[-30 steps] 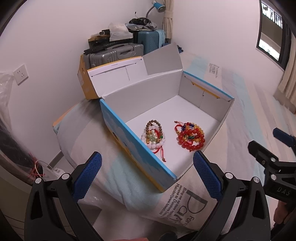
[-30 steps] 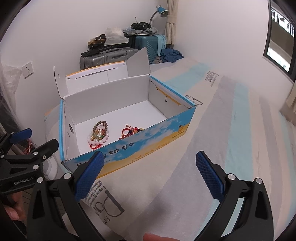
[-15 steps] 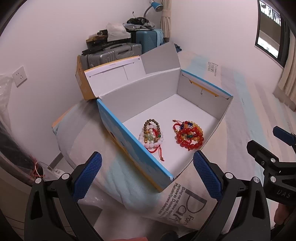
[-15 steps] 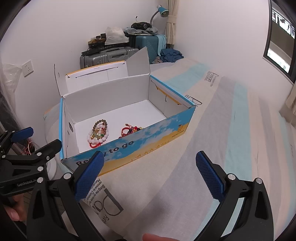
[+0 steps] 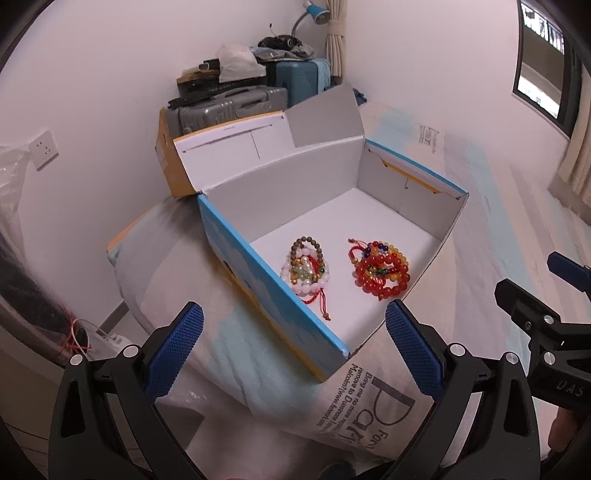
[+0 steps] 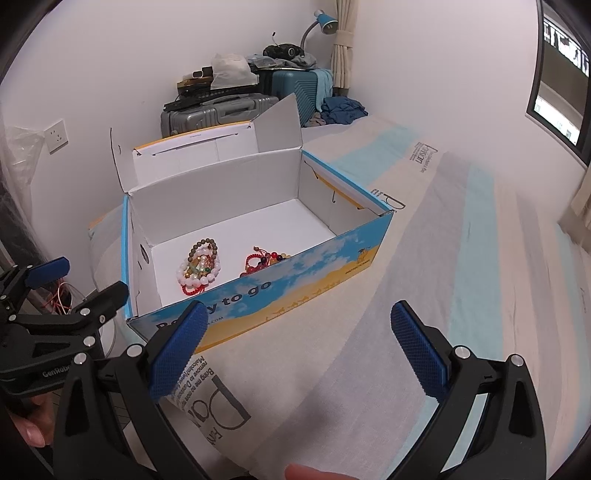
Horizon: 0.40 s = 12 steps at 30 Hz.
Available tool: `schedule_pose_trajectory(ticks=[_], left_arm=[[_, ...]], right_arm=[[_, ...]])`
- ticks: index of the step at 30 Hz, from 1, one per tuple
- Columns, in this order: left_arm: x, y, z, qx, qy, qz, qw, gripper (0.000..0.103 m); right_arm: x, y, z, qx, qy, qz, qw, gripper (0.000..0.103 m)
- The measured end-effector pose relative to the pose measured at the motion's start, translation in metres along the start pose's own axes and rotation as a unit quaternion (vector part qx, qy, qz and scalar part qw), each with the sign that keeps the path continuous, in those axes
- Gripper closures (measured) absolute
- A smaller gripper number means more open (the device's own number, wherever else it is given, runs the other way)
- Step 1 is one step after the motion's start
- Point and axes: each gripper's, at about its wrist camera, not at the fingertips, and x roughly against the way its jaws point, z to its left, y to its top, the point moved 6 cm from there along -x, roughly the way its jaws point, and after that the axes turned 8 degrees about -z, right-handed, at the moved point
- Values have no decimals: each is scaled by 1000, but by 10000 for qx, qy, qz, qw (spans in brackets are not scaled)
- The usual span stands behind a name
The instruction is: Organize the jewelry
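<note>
1. Two heaps of beaded bracelets lie on the white floor of an open cardboard box (image 5: 236, 240), side by side and apart from each other, both toward the box's left end as the right wrist view shows it.
2. The white and brown bead heap (image 5: 305, 268) has a ring of brown beads on top, white beads below and a red cord trailing toward the near wall. In the right wrist view it shows again (image 6: 199, 266), near the left end wall.
3. The red and orange bead heap (image 5: 380, 270) sits just to its right; in the right wrist view only its top (image 6: 263, 260) rises above the box's printed front wall.
4. The box's lid flaps stand open at the back. Its outside is blue and yellow, with "to go" readable on the long front wall (image 6: 258, 295).
5. The box rests on a pale striped bed cover (image 6: 461, 295) with printed lettering.
6. The left gripper (image 5: 293, 350) hovers short of the box corner, fingers spread wide, nothing between them.
7. The right gripper (image 6: 301, 347) hangs above the cover in front of the box, likewise spread wide and holding nothing.
8. Behind the box, a grey suitcase (image 6: 218, 110) and a teal suitcase (image 6: 295, 86) stand against the wall, with a blue desk lamp (image 6: 325, 18) above.
</note>
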Motion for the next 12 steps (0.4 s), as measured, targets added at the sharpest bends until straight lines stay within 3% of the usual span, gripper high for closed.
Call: schedule_pose_trajectory(ticks=[12], left_arm=[[-3, -3, 1, 68, -106, 142, 9998, 6]], right_arm=[[1, -1, 2, -19, 5, -1, 10000, 8]])
